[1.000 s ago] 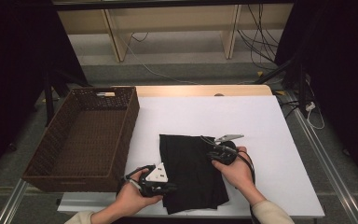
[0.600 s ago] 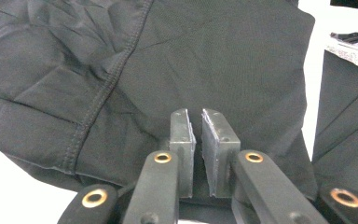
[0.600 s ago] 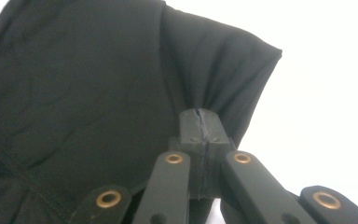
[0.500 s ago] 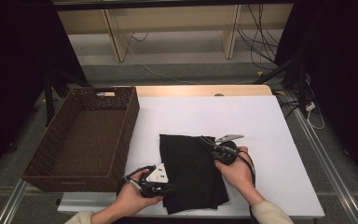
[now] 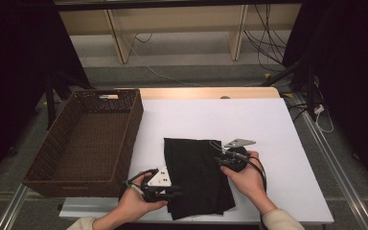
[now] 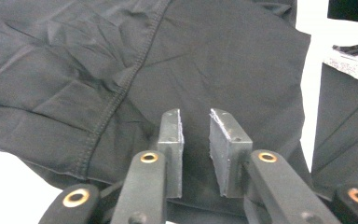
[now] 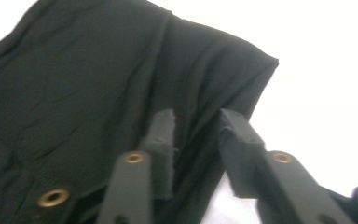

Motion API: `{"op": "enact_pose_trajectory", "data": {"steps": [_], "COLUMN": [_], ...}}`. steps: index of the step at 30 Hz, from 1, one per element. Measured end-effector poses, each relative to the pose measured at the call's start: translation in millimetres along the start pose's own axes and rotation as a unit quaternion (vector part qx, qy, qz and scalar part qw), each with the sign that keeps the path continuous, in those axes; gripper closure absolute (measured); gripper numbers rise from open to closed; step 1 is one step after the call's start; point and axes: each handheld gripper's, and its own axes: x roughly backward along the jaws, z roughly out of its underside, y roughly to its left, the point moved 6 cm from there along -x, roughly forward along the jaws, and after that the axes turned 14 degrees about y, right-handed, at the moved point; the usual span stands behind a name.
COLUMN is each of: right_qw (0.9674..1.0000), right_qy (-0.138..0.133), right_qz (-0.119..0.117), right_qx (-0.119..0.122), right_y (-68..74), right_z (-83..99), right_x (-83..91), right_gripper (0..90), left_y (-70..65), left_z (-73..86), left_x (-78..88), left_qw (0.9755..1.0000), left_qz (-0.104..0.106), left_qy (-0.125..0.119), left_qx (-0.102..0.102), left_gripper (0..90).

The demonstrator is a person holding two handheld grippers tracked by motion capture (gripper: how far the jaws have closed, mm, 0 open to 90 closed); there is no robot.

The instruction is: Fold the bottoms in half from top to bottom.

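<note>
Black cloth on the white table, a gripper at each side

We see the black cloth [image 5: 196,175] lying folded and flat on the white table [image 5: 268,120], near the table's 6 o'clock edge. Our left gripper [image 5: 175,191] is at the cloth's 8 o'clock corner. Its jaws have just been opening and now stand a little apart over the cloth [image 6: 191,60], with a seam running past them at 10 o'clock, and they pinch nothing. Our right gripper [image 5: 217,158] is at the cloth's 3 o'clock edge. Its jaws have just been opening too, and they stand apart above the folded edge of the cloth [image 7: 98,70] without squeezing it. At 9 o'clock from the cloth, well apart from it, sits a brown basket [image 5: 52,153] beside the table
</note>
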Motion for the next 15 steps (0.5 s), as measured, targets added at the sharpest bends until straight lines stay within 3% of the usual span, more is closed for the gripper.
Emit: {"op": "enact_pose_trajectory", "data": {"steps": [5, 15], "right_qw": [0.9991, 0.998], "right_qy": [-0.035, -0.041], "right_qz": [-0.006, -0.02], "right_qx": [0.023, 0.043], "right_y": [2.2, 15.5], "right_z": [0.8, 15.4], "right_x": [12.6, 26.5], "right_gripper": [52.6, 43.6], "left_y": [2.2, 13.4], "left_z": [-0.2, -1.1], "left_x": [4.1, 12.4], "left_qw": [0.9999, 0.9981], "left_qz": [-0.008, -0.042], "left_qy": [-0.013, -0.04], "left_qx": [-0.001, 0.02], "left_gripper": [69.3, 57.4]}}
